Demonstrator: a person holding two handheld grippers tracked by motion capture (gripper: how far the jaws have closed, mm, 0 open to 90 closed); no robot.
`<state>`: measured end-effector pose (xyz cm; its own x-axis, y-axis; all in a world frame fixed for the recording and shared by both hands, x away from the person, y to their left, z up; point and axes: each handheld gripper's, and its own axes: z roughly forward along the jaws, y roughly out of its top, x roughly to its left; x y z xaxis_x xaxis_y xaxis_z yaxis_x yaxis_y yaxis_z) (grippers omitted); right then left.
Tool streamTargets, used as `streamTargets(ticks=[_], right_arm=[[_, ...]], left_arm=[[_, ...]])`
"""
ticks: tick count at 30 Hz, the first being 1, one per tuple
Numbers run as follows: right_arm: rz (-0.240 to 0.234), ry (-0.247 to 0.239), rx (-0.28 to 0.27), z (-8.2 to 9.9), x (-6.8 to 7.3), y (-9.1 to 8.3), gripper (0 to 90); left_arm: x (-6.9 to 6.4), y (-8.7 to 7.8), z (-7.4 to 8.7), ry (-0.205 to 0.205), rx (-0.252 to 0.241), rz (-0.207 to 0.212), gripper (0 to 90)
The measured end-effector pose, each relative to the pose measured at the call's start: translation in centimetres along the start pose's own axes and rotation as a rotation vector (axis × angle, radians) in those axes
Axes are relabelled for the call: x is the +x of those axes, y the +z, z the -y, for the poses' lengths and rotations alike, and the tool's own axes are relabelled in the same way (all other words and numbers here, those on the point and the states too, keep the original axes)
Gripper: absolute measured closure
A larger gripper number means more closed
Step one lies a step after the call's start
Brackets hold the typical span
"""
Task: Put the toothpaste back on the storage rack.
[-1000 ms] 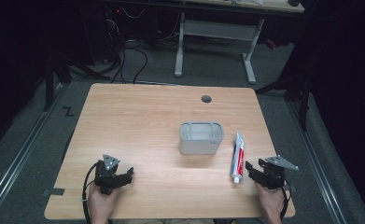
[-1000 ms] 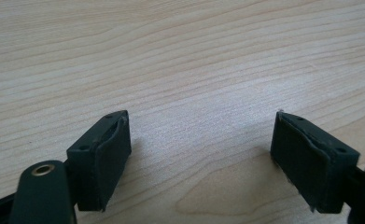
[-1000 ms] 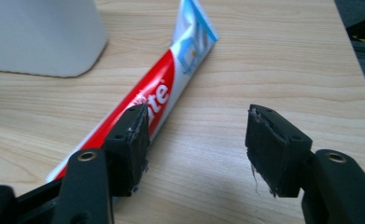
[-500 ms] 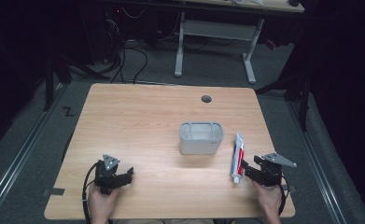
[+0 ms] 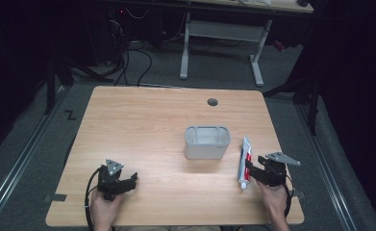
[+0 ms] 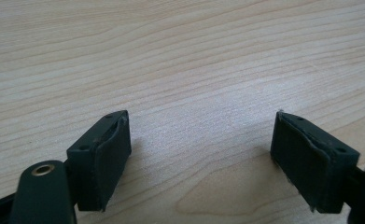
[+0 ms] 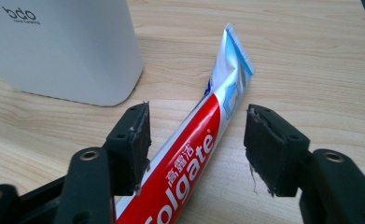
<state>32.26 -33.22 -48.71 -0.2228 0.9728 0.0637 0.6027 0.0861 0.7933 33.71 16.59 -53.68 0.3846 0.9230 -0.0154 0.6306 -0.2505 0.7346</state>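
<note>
Tabletop [image 5: 142,125] first, far left: the left gripper [image 5: 128,182] rests low on bare wood, jaws spread wide with nothing between them, well apart from everything else. Moving to the middle, a grey holder [image 5: 207,142] stands upright, and in the right gripper view its wall carries small dark lettering reading "bdo" with a finer line beneath, too small to make out. Just to its right lies the toothpaste tube [image 5: 244,162], flat on the wood, cap end toward the person, crimped tail pointing away. "Colgate" runs along its red band, with Chinese characters beside it. And at the right, the right gripper [image 7: 196,140] has its jaws apart, straddling the tube without clamping. Looks like a pickup: best to centre the tube, close gently on the firmer body, and lift level.
</note>
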Motion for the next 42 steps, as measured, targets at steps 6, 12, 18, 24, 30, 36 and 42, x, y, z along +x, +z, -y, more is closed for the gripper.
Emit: streamTargets(ticks=[6,12,18,24,30,36,42], right_arm=[[0.008,0.009,0.036,-0.8,0.0,0.6,45.2],[0.01,0.005,0.053,-1.7,0.1,1.2,42.6],[0.017,-0.006,0.085,-2.5,0.2,2.0,42.2],[0.031,0.016,0.14,-3.3,-0.1,2.8,41.1],[0.043,0.029,0.183,-3.9,-0.2,3.5,40.6],[0.061,0.034,0.22,-4.2,-0.2,4.3,41.6],[0.074,0.058,0.26,-4.3,-0.3,5.3,41.6]], left_arm=[[0.0,0.0,0.0,0.0,0.0,0.0,20.7],[0.0,0.0,0.0,-0.002,-0.001,-0.002,20.7],[0.0,0.0,0.0,-0.002,-0.001,-0.001,20.6],[0.0,0.0,0.0,-0.002,-0.001,-0.001,20.6],[0.0,0.0,0.0,-0.002,-0.001,-0.001,20.6],[0.0,0.0,0.0,-0.003,-0.001,-0.001,20.6],[0.0,0.0,0.0,-0.002,-0.001,-0.001,20.6]])
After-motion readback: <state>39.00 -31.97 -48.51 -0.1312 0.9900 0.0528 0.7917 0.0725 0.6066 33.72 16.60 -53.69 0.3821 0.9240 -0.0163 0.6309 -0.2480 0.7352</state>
